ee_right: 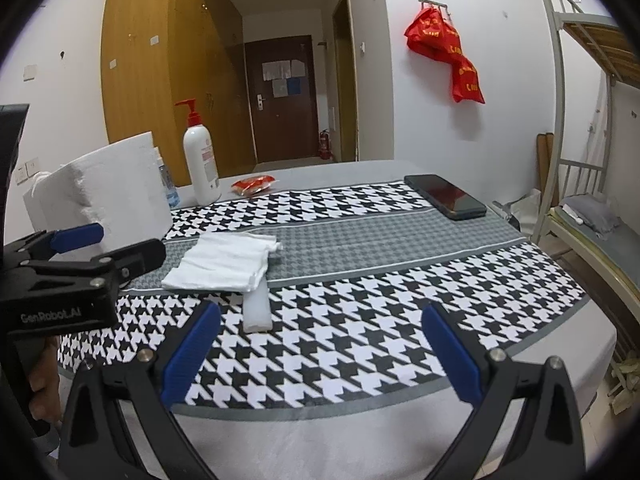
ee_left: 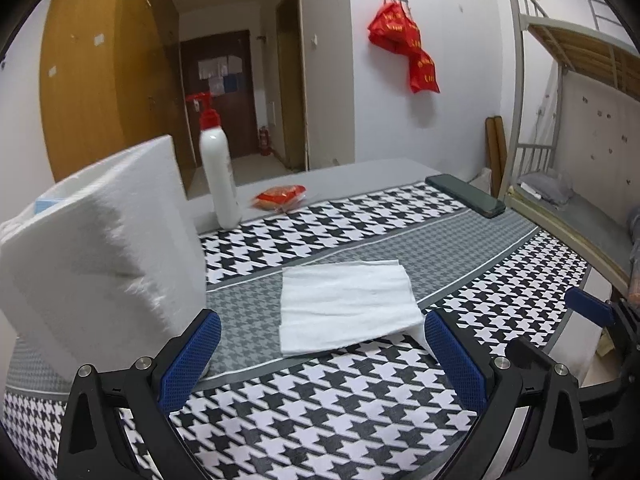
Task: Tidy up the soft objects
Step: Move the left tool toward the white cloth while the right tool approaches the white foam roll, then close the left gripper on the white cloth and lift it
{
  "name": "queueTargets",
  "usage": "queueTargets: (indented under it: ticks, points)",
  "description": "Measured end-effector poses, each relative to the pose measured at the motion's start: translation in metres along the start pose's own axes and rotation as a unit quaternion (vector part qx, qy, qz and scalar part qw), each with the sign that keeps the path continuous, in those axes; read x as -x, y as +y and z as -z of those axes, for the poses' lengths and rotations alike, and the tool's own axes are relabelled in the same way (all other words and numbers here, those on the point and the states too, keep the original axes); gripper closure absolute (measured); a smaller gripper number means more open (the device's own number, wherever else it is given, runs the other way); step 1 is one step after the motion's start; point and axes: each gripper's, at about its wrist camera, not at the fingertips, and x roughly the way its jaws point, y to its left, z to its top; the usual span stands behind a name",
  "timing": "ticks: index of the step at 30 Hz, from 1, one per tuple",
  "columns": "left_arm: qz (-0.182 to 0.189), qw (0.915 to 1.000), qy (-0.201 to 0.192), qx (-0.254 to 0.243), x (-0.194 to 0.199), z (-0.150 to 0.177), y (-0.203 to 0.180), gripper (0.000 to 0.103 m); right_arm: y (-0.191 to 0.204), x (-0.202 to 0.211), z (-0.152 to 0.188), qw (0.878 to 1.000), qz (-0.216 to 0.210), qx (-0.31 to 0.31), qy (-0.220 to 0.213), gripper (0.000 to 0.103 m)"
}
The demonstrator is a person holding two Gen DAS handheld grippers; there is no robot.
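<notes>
Two claws were in our hands, and only one piece of writing could be read: "GenRobot.AI" in pale letters on the black body of the left claw, seen side-on from the right wrist view. The white pump bottle with its red pump carried a label too small for us to read, and the yellow print on the red bags hung on the far wall stayed illegible.

We held the left claw spread wide, empty, over the houndstooth cloth, with the folded white towel lying flat between and just beyond its blue pads. The right claw was likewise spread and empty, nearer the front edge of the worktop.

From the right wrist view a white foam strip poked out from under the towel's near right corner; in the left wrist view the right pad hid most of it. The white foam box stood at the left, blurred in the left wrist view and cut by the frame; its inside was mostly hidden from us.

Farther back lay a red packet and, at the far right edge, a dark phone. The cloth's middle and right lay open.
</notes>
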Motion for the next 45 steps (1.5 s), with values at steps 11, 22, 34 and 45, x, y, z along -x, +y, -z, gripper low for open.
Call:
queueTargets:
  ticks: [11,22,34,45]
  points:
    - [0.004,0.9979,0.064,0.009,-0.040,-0.009,0.002,0.005,-0.006,-0.013,-0.008,1.000,-0.002,-0.001,0.017,0.001]
    - [0.005,0.9959,0.090,-0.006,-0.069,-0.010,-0.001,0.012,-0.002,-0.027,-0.009,0.999,-0.011,0.005,0.035,0.001]
    - [0.020,0.9903,0.138,-0.005,-0.095,-0.004,0.003,0.057,0.006,-0.043,-0.017,0.998,-0.031,0.025,0.057,0.001]
    - [0.040,0.9911,0.127,0.006,-0.091,-0.003,0.008,0.102,0.013,-0.045,-0.016,0.997,-0.029,0.036,0.064,0.001]
